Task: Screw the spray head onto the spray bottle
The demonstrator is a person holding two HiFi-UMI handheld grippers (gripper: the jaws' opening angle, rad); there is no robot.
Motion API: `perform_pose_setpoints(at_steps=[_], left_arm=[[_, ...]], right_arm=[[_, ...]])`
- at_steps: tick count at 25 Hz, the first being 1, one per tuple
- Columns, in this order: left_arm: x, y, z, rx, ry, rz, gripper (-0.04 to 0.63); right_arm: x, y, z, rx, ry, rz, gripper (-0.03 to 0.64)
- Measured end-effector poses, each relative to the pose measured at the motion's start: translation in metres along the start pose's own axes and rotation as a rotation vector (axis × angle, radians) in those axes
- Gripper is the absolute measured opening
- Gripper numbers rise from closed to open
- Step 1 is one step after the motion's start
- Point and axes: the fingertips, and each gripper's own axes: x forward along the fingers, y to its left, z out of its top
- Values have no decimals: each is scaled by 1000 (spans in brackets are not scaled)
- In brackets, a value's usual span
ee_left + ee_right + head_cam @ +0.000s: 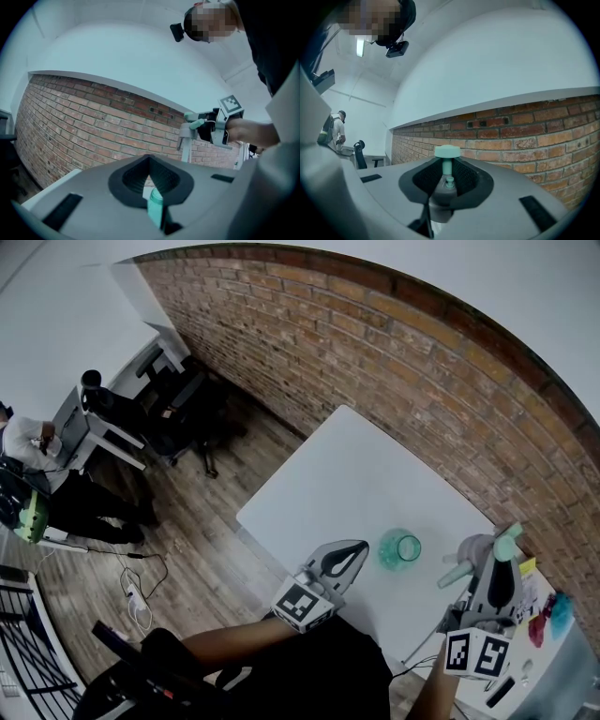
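Note:
A teal spray bottle [399, 547] stands upright and uncapped on the white table [356, 474]. My left gripper [354, 549] is shut and empty, its tips just left of the bottle and not touching it. In the left gripper view the bottle's neck [156, 206] shows beyond the shut left gripper [149, 171]. My right gripper [489, 566] is shut on the grey spray head [476, 554], held in the air to the right of the bottle. In the right gripper view the spray head [443, 194] sits between the pads [466, 180], its teal top [447, 151] sticking up.
A brick wall [422, 381] runs along the table's far side. A white surface with small coloured items [548, 615] lies at the right edge. Across the wooden floor at left are desks, office chairs [187, 404] and a seated person [23, 442].

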Motion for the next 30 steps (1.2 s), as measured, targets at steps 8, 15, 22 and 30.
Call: perform_pose_setpoints(at_steps=[8,15,22,30], left_arm=[[-2,-3,5,44,-9,-21,0],[-1,6,9,8,-14,2,0],[-2,8,5,17,-17,-12,0],[-3,11,5,7,-13,-11,0]], right_arm=[[3,7,10,-4,-14,8,66],[9,17,24,-20,-40,26,66],[10,28,39,-30,-68,44,66],[12,36,45,-24,-76,58,66]])
